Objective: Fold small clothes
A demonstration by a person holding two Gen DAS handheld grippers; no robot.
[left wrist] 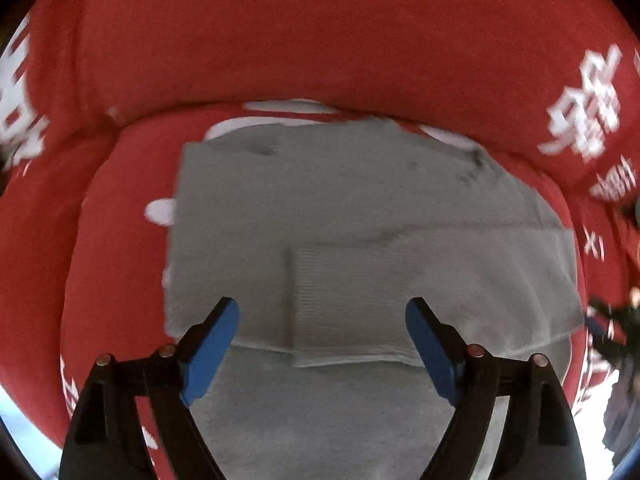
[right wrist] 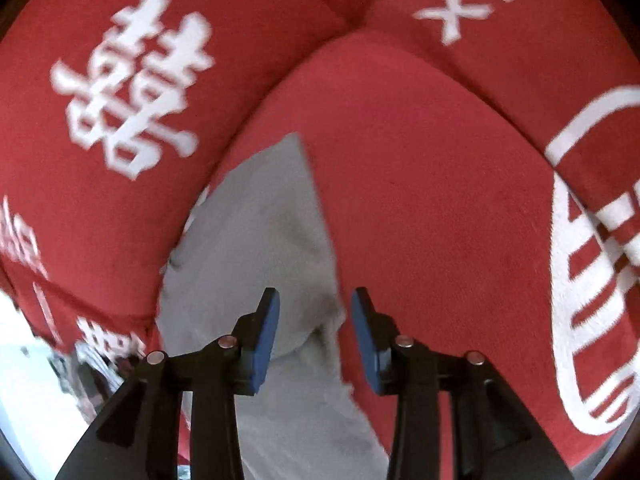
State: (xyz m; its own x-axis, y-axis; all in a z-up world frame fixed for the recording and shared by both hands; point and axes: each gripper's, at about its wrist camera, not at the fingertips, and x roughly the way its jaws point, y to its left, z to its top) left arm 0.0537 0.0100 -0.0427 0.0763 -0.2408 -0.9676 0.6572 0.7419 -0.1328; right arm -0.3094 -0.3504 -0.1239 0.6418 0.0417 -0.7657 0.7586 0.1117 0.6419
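A grey garment is lying folded on a red cushion printed with white characters. In the left wrist view it is filling the centre, its layered edges running across from nine to three o'clock, and a ribbed panel is sitting just above the fingertips. The left gripper is hanging over it with its jaws spread wide; nothing is sitting between the blue pads.

In the right wrist view the garment is stretching from the centre down to six o'clock, its pointed corner aiming toward twelve, with bare cushion at three. The right gripper is standing partly spread over the cloth's right edge; its pads are not pressing on the fabric.
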